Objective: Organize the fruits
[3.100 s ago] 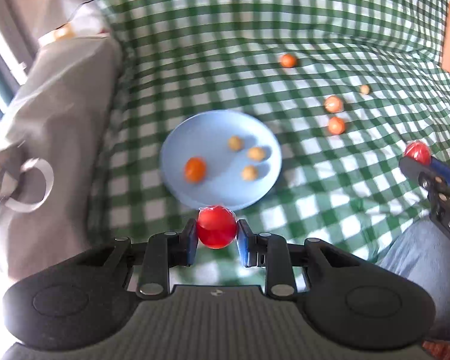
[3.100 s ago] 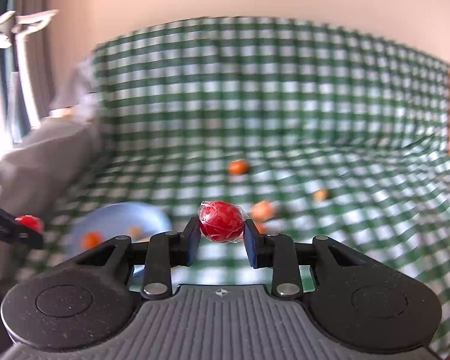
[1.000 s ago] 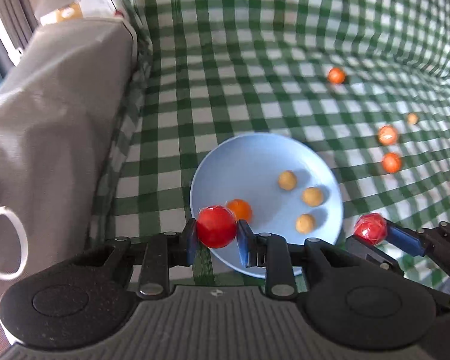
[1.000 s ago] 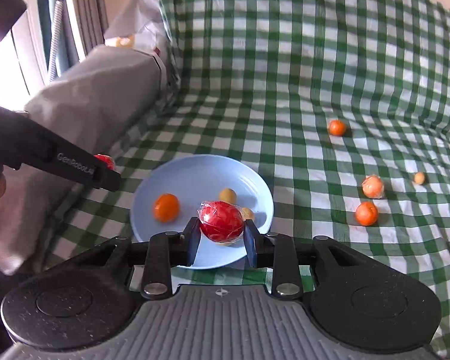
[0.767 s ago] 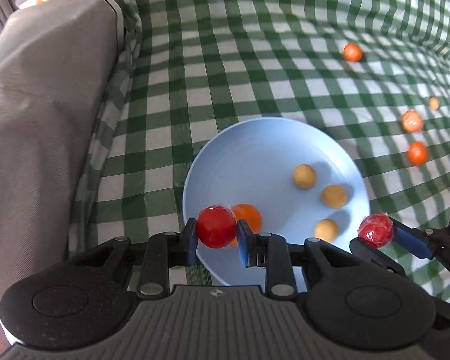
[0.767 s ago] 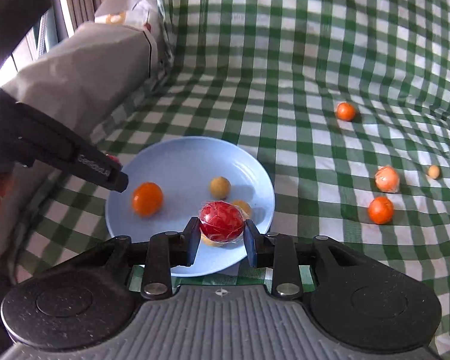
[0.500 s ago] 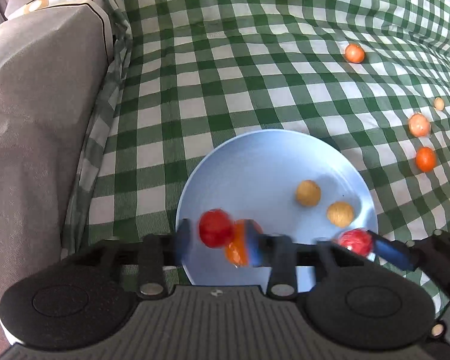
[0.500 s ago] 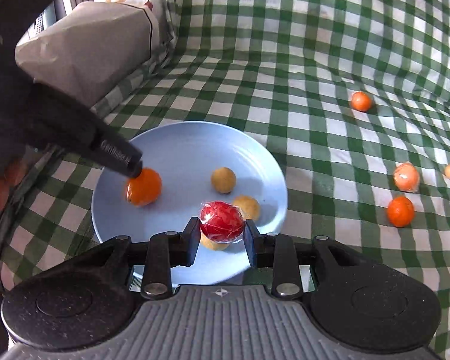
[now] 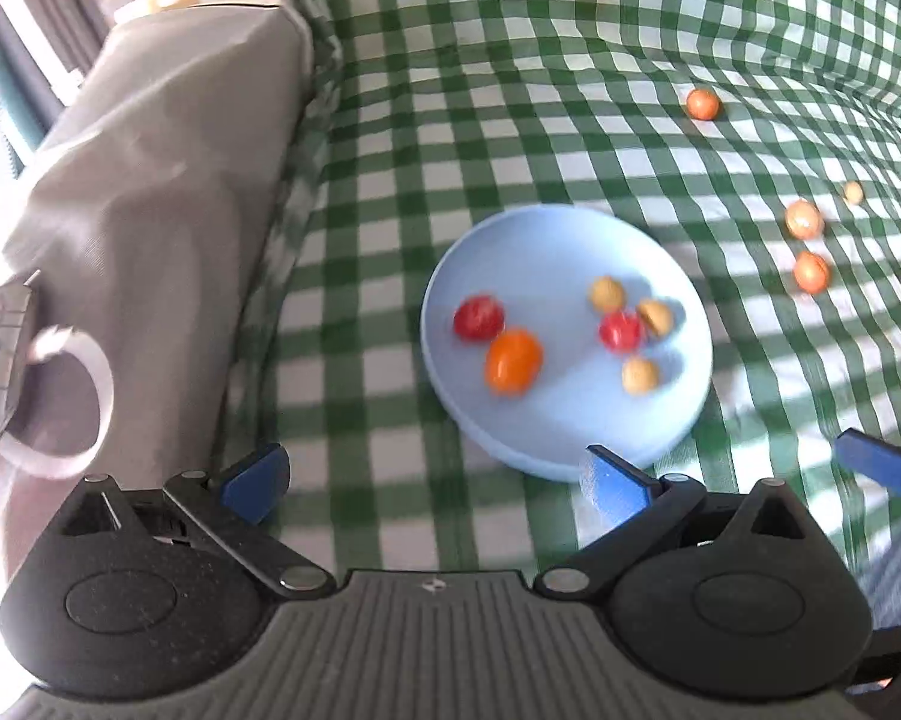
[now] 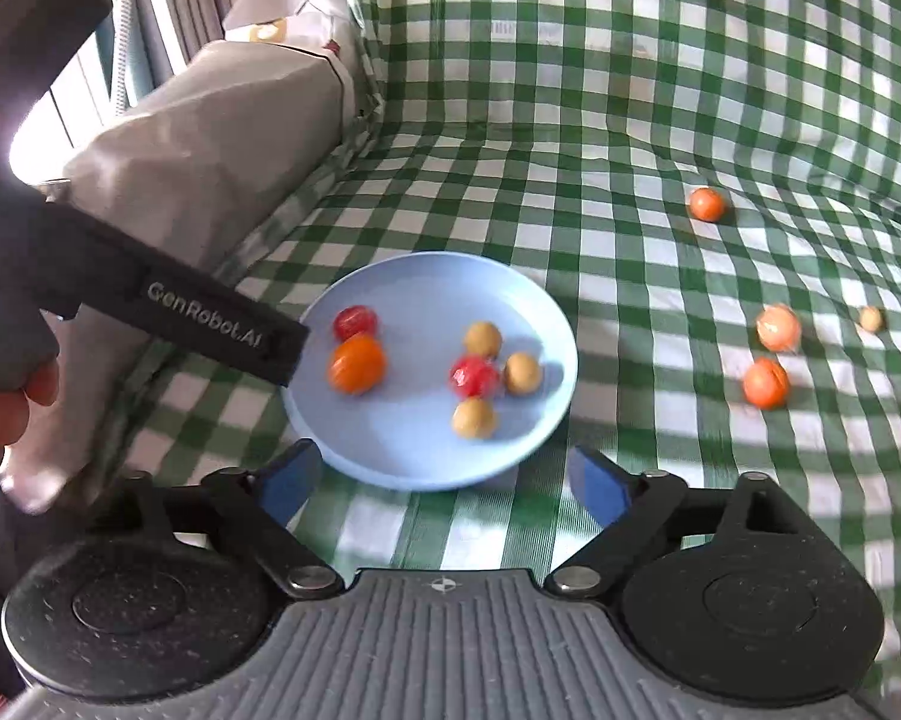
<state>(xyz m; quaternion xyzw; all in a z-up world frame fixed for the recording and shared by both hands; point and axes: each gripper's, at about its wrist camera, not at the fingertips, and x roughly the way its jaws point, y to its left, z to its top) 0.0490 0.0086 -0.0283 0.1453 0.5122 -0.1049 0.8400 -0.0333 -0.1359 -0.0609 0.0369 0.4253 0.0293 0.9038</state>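
the blue plate [image 9: 570, 450] is lying on the green checked cloth [image 9: 510, 120] just ahead of both tongs, its near rim sitting between the spread blue pads. it is holding six fruits. toward its left side a red tomato [image 9: 478, 318] is touching an orange fruit [image 9: 513, 360], which is slightly oval with its long axis tilting up to the right in the left wrist view. toward the right side a second red tomato [image 9: 620, 330] is sitting in the middle of three round tan fruits [image 9: 607, 294], touching or nearly touching them; the picture is too blurred to be sure which.

the left gripper [image 9: 435, 477] is standing wide apart and holding nothing, hanging just short of the plate. the right gripper [image 10: 444, 477] is likewise spread wide and holding nothing, also just short of the plate.

ahead and to the right of the tongs, well apart from the plate, four small fruits [image 10: 765, 383] are lying loose on the cloth. a grey bag [image 9: 168, 210] is standing to the left.
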